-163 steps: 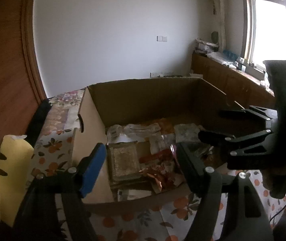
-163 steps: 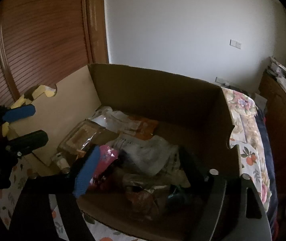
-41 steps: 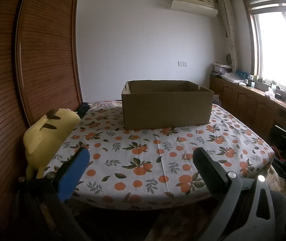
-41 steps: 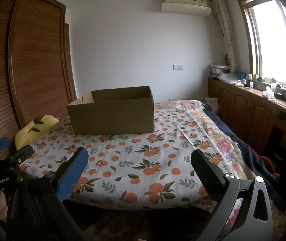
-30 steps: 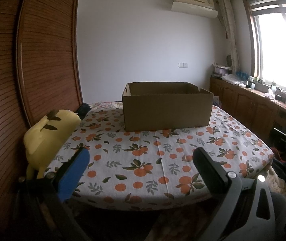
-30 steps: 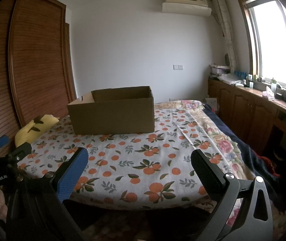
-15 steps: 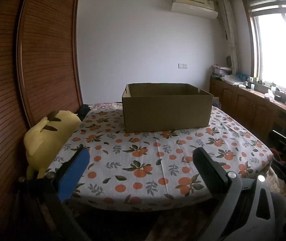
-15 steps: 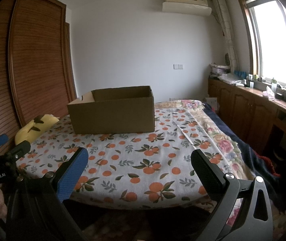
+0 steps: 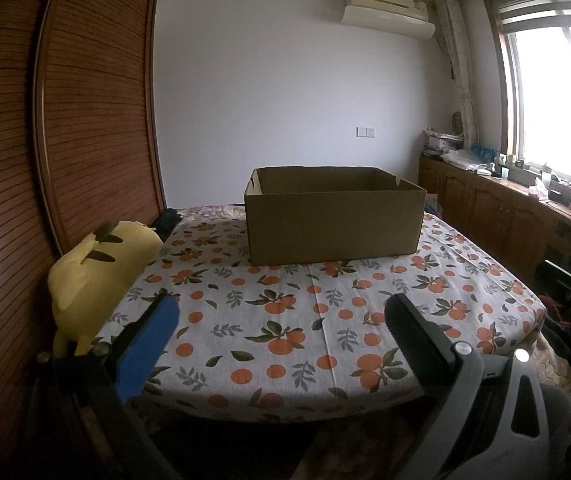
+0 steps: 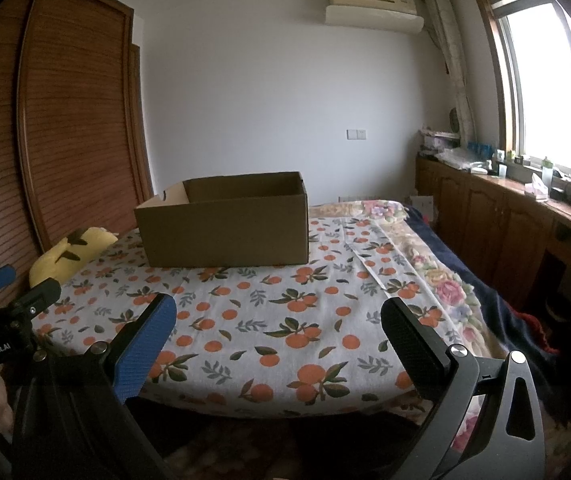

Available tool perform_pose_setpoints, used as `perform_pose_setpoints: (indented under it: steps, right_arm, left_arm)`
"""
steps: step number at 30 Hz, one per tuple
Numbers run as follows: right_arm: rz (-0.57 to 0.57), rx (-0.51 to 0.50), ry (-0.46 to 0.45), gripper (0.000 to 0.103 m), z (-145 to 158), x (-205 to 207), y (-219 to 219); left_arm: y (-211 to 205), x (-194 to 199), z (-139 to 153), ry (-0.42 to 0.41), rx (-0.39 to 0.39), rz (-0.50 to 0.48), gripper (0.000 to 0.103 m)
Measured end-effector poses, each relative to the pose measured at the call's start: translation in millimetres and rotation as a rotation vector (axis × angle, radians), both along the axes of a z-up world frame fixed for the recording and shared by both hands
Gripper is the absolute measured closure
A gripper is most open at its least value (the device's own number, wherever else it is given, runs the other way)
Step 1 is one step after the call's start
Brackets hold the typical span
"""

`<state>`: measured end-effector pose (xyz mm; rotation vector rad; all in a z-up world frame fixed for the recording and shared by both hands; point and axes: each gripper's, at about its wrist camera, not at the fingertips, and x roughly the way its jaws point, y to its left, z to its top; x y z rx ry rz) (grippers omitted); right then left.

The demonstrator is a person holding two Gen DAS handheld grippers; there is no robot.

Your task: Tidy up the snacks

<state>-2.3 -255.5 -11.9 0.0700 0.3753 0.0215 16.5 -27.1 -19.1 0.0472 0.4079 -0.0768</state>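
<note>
- Left gripper: jaws spread wide, nothing between them; held low at the near edge of the bed, well apart from the box.
- Right gripper: jaws likewise spread wide and empty; also at the near edge, level with its partner, which shows at the lower left of the right wrist view.
- Cardboard box: open-topped, upright, on the orange-print cloth toward the far end of the bed, left of centre as the right wrist view has it.
- Snacks: none visible on the cloth or in either grasp. The box walls hide its inside from both views, so what it holds cannot be told.
- Progress, as a judgement: with no loose packets anywhere on the cloth and both tools withdrawn and empty, the task looks either finished or paused. Nothing left to gather shows here; whether contents inside want sorting cannot be judged.
- Box orientation: long axis runs across the bed, side to side; a long wall faces the left wrist camera squarely, and the right wrist view catches it at a slight angle. Opening points straight up.
- Yellow plush toy: lies at the bed's left edge against the slatted wooden door; not part of the task.
</note>
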Motion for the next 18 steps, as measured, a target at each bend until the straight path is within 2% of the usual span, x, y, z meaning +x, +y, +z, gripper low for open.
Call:
perform_pose_setpoints:
  steps: [18]
  right_arm:
    - [0.003,0.001,0.003,0.000,-0.3,-0.6,-1.4]
  left_arm:
    - [0.1,-0.5,0.7,0.001,-0.002,0.000,0.000]
